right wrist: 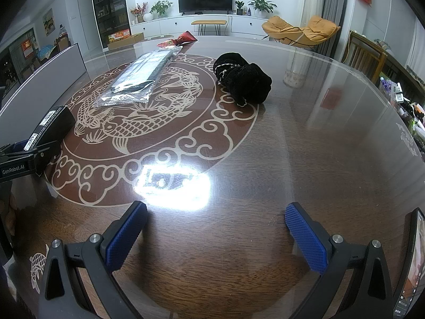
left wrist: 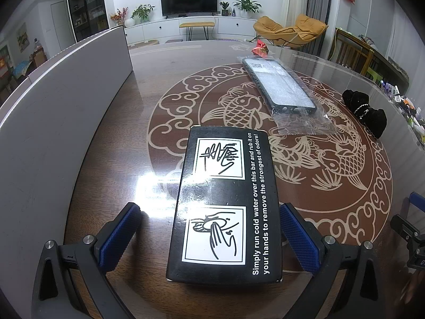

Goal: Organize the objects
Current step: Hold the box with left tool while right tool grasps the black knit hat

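A black box [left wrist: 225, 204] with white hand drawings lies flat on the round table, between the fingers of my left gripper [left wrist: 209, 215]. The jaws are open; the right pad [left wrist: 297, 236] sits close to the box's side and the left pad [left wrist: 119, 234] stands apart from it. The box also shows in the right wrist view [right wrist: 53, 125], with the left gripper behind it. A phone case in a clear bag [left wrist: 281, 87] [right wrist: 140, 79], a black fabric pouch [left wrist: 366, 111] [right wrist: 243, 79] and a red packet [left wrist: 260, 50] [right wrist: 180, 39] lie farther out. My right gripper [right wrist: 215, 220] is open and empty over bare table.
A tall grey panel [left wrist: 61, 111] [right wrist: 47, 77] stands along the table's left side. A phone screen [right wrist: 410, 263] stands at the right edge of the right wrist view. Chairs and a cluttered shelf [left wrist: 409, 106] lie beyond the table's right rim.
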Tool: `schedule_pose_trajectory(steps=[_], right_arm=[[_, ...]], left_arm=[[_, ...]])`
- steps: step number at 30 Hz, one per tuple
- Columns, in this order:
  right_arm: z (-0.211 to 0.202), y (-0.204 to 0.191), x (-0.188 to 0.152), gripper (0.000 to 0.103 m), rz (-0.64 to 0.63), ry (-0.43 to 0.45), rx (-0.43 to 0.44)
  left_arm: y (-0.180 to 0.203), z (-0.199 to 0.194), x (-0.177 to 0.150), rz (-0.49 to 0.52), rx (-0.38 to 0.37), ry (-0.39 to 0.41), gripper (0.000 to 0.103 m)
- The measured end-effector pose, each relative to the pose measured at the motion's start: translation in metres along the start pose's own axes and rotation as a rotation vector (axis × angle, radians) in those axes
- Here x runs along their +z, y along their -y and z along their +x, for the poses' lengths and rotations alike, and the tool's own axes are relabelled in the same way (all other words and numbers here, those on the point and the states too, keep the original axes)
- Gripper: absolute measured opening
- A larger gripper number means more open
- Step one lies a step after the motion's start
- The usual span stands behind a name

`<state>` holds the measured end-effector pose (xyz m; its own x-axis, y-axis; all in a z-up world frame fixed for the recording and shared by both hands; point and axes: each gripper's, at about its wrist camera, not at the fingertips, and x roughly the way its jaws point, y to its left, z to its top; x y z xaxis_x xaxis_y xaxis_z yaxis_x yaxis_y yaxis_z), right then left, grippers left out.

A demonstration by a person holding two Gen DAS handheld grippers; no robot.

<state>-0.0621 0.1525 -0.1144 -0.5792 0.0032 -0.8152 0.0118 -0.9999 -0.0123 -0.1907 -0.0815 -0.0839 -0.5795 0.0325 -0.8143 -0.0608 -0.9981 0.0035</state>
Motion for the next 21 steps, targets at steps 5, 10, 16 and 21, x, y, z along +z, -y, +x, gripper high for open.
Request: schedule_pose_trajectory(steps=[5,10,16,21], right_arm=[[0.000,0.001,0.000,0.103,0.000,0.000,0.000],[0.000,0.001,0.000,0.103,0.000,0.000,0.000],[0.000,0.002,0.002,0.103,-0.008,-0.019,0.013],[-0.016,0.018,0.034,0.103,-0.023,0.088,-0.013]], left_arm=[[0.000,0.000,0.000,0.000,0.000,0.000,0.103],[0.000,0.000,0.000,0.000,0.000,0.000,0.103],[0.000,0.000,0.000,0.000,0.000,0.000,0.103],[0.000,0.000,0.000,0.000,0.000,0.000,0.103]])
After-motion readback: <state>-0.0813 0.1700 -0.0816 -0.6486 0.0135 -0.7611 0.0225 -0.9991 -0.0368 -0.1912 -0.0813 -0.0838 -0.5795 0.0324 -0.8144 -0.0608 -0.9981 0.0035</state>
